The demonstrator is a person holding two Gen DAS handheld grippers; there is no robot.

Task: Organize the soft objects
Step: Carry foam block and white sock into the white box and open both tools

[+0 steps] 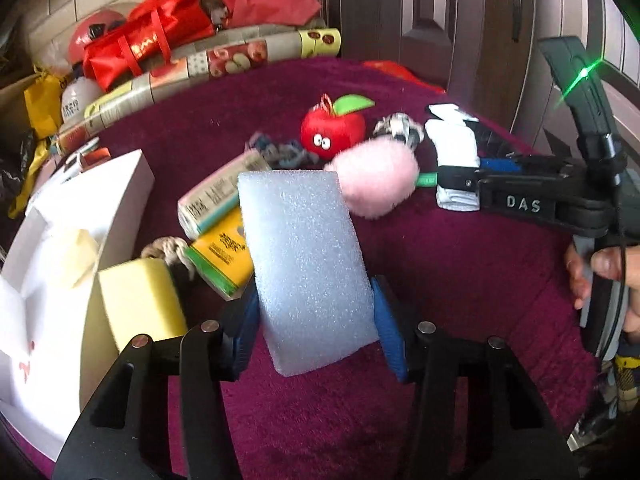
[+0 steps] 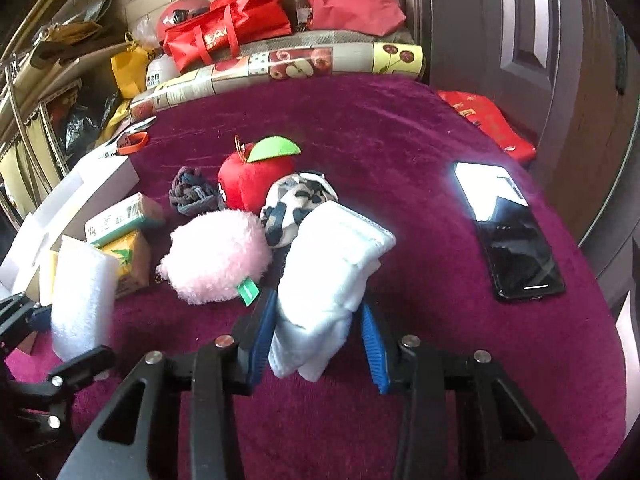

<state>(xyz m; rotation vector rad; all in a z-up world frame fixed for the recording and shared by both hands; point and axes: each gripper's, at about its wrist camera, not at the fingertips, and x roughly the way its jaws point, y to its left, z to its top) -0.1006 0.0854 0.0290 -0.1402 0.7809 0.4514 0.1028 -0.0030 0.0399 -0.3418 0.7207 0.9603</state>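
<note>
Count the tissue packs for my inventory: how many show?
2: a teal pack and a yellow pack, touching, between foam block and box. More may hide.

My foam block [image 1: 308, 264] hides part of the yellow packet [image 1: 222, 258] behind it. The white box [image 1: 60, 280] runs off the left edge. Print on the packets is too small to read.

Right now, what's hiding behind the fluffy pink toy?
Behind the fluffy pink toy sits the red apple plush, with a grey knotted rope beside it. The apple's lower part is covered.
</note>
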